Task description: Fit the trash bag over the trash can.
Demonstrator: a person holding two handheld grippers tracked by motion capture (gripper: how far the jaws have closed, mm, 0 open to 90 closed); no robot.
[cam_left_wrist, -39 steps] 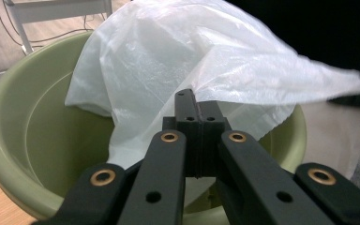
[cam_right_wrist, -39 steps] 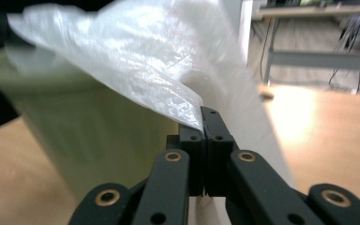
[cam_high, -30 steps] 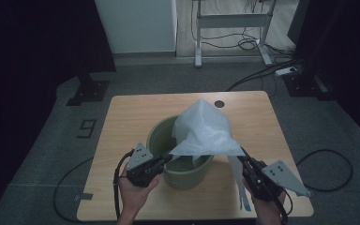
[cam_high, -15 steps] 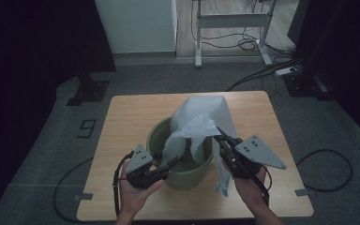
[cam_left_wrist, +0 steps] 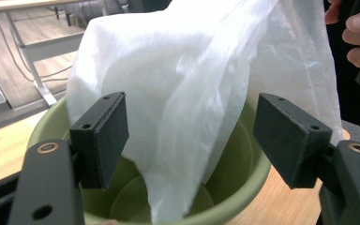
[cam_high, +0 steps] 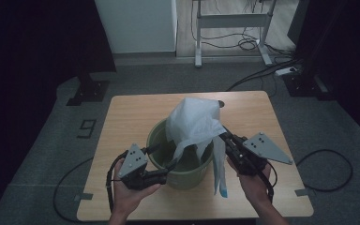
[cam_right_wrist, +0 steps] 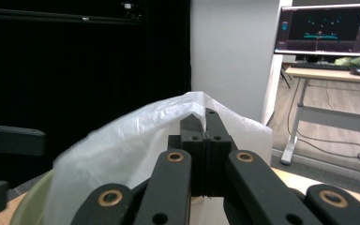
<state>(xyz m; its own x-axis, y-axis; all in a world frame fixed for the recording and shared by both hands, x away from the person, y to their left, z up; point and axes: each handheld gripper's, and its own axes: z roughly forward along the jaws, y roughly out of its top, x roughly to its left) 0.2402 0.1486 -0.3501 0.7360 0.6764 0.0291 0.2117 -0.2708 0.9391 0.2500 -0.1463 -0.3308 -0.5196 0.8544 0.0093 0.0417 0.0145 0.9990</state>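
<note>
Fingers (cam_right_wrist: 206, 136) of the right gripper (cam_high: 226, 139) pinch a white plastic bag (cam_high: 192, 124).
Left gripper (cam_high: 168, 169) jaws, just opening, stand apart over the green bucket (cam_high: 187, 173).

White bag (cam_high: 192, 123), blue-edged perhaps; green bucket (cam_high: 187, 172); wooden table (cam_high: 131, 112).

This is a lab or test room set up for recording, not a home. A small wooden surface (cam_high: 136, 108) stands alone on grey carpet (cam_high: 51, 140), and beside its left edge a taped number nine (cam_high: 88, 128) marks the floor. Black curtains (cam_high: 37, 42) hang behind the surface on both sides, with a white panel (cam_high: 136, 26) between them. Beyond the surface's far edge stands a white-legged desk (cam_high: 234, 21) with loose cables (cam_high: 251, 44) under it, and a power strip (cam_high: 286, 71) lies near the surface's far right corner. The right gripper view shows a lit monitor (cam_right_wrist: 326, 28) on that desk.
</note>
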